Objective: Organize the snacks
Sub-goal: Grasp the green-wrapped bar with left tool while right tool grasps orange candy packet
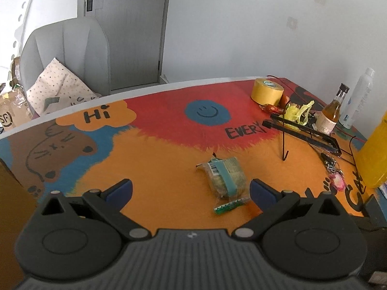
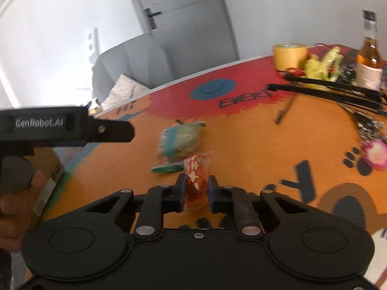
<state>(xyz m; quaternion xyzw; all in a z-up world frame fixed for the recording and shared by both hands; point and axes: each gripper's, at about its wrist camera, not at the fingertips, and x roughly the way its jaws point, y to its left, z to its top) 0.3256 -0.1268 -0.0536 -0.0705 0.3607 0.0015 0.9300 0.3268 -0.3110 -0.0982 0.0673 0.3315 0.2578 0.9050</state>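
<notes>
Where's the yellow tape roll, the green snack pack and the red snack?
yellow tape roll (image 1: pixel 266 92), left wrist view, its outer side.
green snack pack (image 1: pixel 223 176), left wrist view, middle of wrapper.
red snack (image 2: pixel 196 181), right wrist view, wrapper between the right gripper's fingers.

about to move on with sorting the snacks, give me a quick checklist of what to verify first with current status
1. Right claw shut on the red snack packet: ok.
2. Left claw open and holding nothing: ok.
3. Green snack packet lying free on the table, ahead of the left claw: ok.
4. Grip on the red packet secure: cannot tell, the right view is blurred.
5. A box or bin for the snacks in view: cannot tell.
</notes>
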